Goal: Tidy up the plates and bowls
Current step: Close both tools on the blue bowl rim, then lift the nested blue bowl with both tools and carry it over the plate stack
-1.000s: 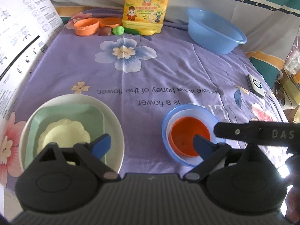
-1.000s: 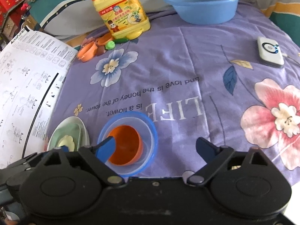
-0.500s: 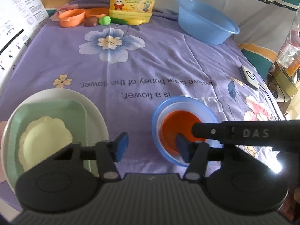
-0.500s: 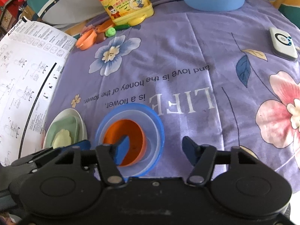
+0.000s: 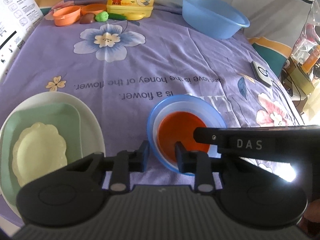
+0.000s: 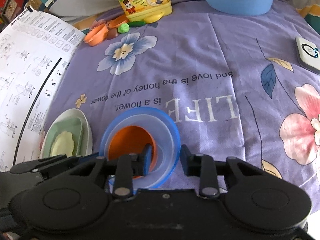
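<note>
- Both tongs, wide a second ago, are closing on the nested bowl stack (image 6: 140,146): left tongs (image 5: 161,153) straddle its left rim, right tongs (image 6: 167,157) its right rim.
- The stack sits on the purple cloth (image 5: 160,60) beside the plate stack (image 5: 50,132); a two-handed lift looks likely next.

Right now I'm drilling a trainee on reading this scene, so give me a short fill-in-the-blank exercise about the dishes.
1. The orange bowl sits nested inside the clear bowl, which sits in the ____ bowl.
2. The pale yellow scalloped dish lies on the ____ square plate.
3. That square plate rests in the ____ plate.
4. The blue basin stands beside the yellow ____ bottle.

Missing words: blue; green; white; detergent
</note>
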Tool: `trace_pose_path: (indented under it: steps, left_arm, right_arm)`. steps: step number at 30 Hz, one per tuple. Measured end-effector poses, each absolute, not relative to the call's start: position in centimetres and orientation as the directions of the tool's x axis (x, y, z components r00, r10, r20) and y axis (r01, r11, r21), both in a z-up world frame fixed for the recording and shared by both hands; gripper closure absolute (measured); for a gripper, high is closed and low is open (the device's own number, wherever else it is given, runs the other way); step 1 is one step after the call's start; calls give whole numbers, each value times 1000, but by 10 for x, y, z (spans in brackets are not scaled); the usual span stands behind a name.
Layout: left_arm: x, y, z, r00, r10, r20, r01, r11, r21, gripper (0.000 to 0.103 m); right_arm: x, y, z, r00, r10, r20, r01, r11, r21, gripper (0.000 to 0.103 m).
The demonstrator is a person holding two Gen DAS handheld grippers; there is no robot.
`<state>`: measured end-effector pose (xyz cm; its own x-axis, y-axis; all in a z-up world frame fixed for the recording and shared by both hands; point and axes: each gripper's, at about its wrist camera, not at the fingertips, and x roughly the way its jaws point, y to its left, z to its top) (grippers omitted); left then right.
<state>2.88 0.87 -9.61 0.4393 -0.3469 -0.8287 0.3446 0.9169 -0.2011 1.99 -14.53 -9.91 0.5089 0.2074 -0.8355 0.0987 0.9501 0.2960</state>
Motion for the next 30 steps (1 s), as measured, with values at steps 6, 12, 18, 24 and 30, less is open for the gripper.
trace_pose_path:
  steps: [6, 12, 18, 24, 30]
  left_arm:
    - [28, 6, -95, 427, -341, -838, 358, 914, -190, 77]
    - [28, 2, -97, 431, -338, -837, 368, 912, -179, 77]
    - [31, 9, -104, 401, -368, -839, 347, 909, -233, 77]
    - [32, 10, -105, 397, -375, -838, 332, 910, -249, 76]
    - [32, 8, -102, 383, -375, -844, 338, 907, -249, 76]
  right_arm:
    - [18, -143, -98, 504, 187, -843, 101, 957, 273, 72]
    - [18, -145, -98, 504, 172, -846, 102, 961, 256, 73]
    - [21, -144, -99, 491, 147, -859, 109, 967, 228, 73]
    - [19, -148, -98, 486, 152, -861, 118, 964, 237, 70]
    - [18, -144, -95, 499, 145, -854, 90, 972, 218, 73]
